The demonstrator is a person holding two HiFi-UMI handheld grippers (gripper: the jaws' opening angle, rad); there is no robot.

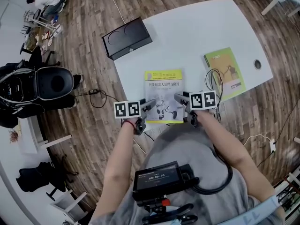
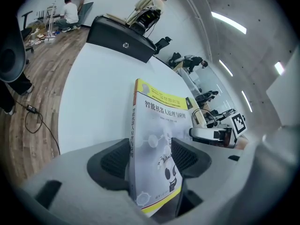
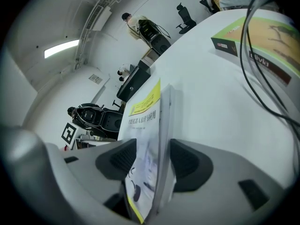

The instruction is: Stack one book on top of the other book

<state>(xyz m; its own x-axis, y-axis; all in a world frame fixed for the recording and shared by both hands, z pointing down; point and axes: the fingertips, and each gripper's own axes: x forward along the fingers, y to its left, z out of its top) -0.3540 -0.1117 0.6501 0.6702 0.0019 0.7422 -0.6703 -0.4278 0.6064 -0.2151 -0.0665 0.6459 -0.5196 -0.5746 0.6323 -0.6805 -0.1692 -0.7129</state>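
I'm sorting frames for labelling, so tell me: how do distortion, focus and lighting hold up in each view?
Head view: evenly lit, sharp; the lens bows the table edges. Left gripper view: heavy fisheye, black corners, book title crisp. Right gripper view: book blurs near the lens; ceiling light glares.

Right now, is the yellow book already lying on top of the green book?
No: in the head view the yellow book is well apart from the green book on its right, with bare white table between them.
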